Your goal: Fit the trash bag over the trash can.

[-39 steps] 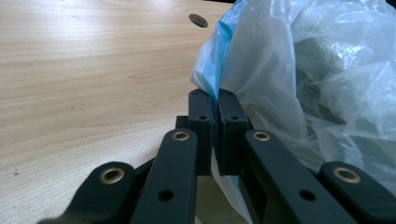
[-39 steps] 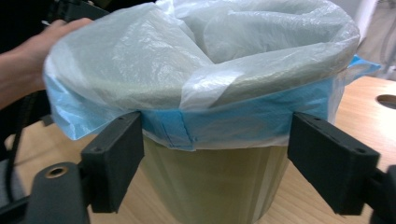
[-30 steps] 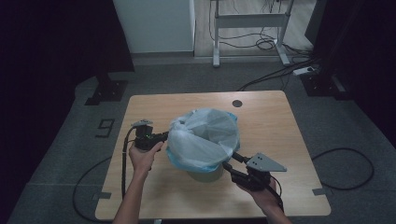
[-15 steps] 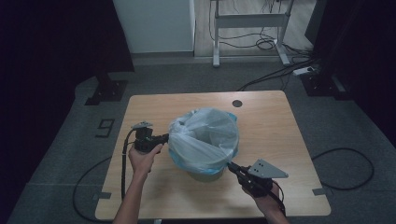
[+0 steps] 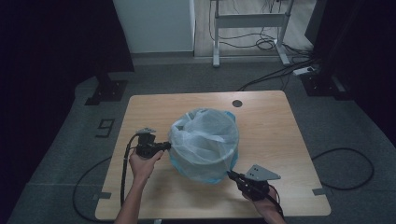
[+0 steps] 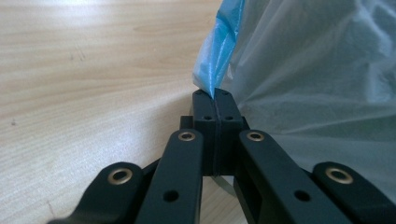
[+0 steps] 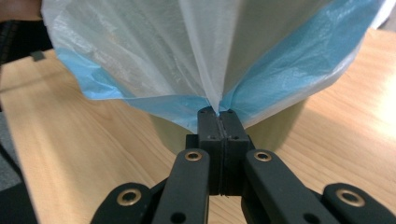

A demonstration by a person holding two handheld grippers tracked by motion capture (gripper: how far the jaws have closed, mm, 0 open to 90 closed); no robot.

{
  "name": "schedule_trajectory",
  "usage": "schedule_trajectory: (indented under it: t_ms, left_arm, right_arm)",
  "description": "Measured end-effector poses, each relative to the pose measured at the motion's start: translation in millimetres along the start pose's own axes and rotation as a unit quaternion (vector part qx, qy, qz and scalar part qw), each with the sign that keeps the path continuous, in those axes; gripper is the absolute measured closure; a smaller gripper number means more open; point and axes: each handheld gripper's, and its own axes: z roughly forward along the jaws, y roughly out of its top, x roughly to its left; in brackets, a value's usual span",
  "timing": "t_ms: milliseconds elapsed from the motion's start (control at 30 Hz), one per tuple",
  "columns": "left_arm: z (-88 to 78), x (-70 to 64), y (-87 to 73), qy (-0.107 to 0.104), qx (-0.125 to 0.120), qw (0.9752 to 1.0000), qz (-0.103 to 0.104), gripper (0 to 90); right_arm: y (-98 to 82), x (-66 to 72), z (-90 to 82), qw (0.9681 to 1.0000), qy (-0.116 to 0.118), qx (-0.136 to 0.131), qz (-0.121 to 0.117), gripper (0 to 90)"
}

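A translucent white plastic bag with a blue hem is draped over a pale bin in the middle of the wooden table. My left gripper is at the bag's left side, shut on the blue hem; in the left gripper view the left gripper pinches the film between its pads. My right gripper is at the bag's near right, low beside the bin. In the right gripper view the right gripper is shut on the bag, which is pulled taut from the pinched hem.
A round cable hole sits near the table's far edge. Black cables trail from both grippers over the front edge. Beyond the table stand a white desk frame and floor cables.
My right gripper has sunk toward the table and drawn the bag's hem down over the bin's near right side. The bag sits lower and tauter. The left gripper has held still.
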Motion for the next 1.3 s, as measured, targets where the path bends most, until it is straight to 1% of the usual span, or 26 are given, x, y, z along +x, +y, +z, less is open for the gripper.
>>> schedule_trajectory:
  t_ms: [133,233,267,300,367,400,433,467,533,600,667,800,933,1033,1067,1200,1300]
  left_arm:
    - [4.3,1.0,-2.6,-0.003,0.011,0.9999,-0.003,89.3]
    - [5.5,0.7,-4.0,-0.002,0.013,0.9999,-0.002,86.7]
    - [4.5,0.5,-4.4,0.001,0.009,1.0000,-0.001,82.8]
    - [2.1,0.0,-5.1,0.006,-0.001,1.0000,-0.001,76.1]
    - [-5.9,-0.8,-6.7,0.015,-0.024,0.9996,0.004,59.4]
    - [-12.4,-1.1,-8.2,0.019,-0.038,0.9990,0.013,52.3]
    - [-17.6,-0.8,-9.5,0.021,-0.047,0.9985,0.017,46.0]
    - [-21.6,0.0,-10.3,0.022,-0.051,0.9982,0.020,39.8]
    - [-31.6,0.4,-12.6,0.023,-0.065,0.9973,0.027,30.0]
    - [-42.2,-0.1,-15.3,0.019,-0.081,0.9959,0.037,24.4]
    - [-48.8,-0.7,-17.0,0.015,-0.088,0.9950,0.045,21.8]
    - [-60.8,-2.1,-20.1,0.007,-0.096,0.9931,0.067,19.8]
    - [-71.1,-2.9,-20.2,-0.006,-0.107,0.9906,0.085,19.8]
    - [-77.3,-3.0,-19.1,-0.015,-0.117,0.9889,0.091,20.0]
    - [-78.2,-2.8,-18.8,-0.018,-0.118,0.9887,0.091,20.1]
    - [-79.7,-3.3,-19.2,-0.024,-0.116,0.9880,0.099,20.3]
    - [-81.0,-4.8,-18.7,-0.029,-0.115,0.9866,0.111,20.7]
  right_arm:
    - [-5.6,-11.1,0.2,0.9998,-0.008,0.001,0.017,88.5]
    - [-7.0,-16.0,-1.6,0.9996,-0.010,-0.007,0.025,88.0]
    - [-7.1,-16.8,-2.1,0.9996,-0.010,-0.010,0.026,87.1]
    - [-7.2,-17.4,-2.9,0.9994,-0.010,-0.015,0.028,83.9]
    - [-6.6,-17.9,-6.2,0.9990,-0.010,-0.031,0.031,74.3]
    - [-6.0,-18.1,-8.6,0.9987,-0.011,-0.039,0.032,69.5]
    - [-5.4,-18.7,-11.9,0.9981,-0.007,-0.050,0.035,64.1]
    - [-4.9,-19.4,-14.2,0.9976,-0.004,-0.058,0.039,57.7]
    - [-4.4,-21.1,-18.3,0.9964,-0.002,-0.070,0.046,48.4]
    - [-4.5,-22.6,-21.5,0.9953,-0.001,-0.080,0.054,41.9]
    - [-4.0,-23.2,-23.3,0.9953,0.001,-0.079,0.056,37.0]
    - [-5.0,-26.0,-29.5,0.9951,0.012,-0.081,0.056,31.5]
    - [-8.5,-34.3,-38.5,0.9939,0.017,-0.088,0.065,29.5]
    - [-11.6,-41.8,-45.0,0.9932,0.011,-0.090,0.073,28.7]
    - [-12.7,-44.5,-46.8,0.9929,0.008,-0.090,0.077,28.5]
    - [-15.1,-51.5,-49.7,0.9925,-0.001,-0.089,0.084,28.1]
    - [-16.8,-55.2,-50.6,0.9925,-0.004,-0.087,0.087,28.1]
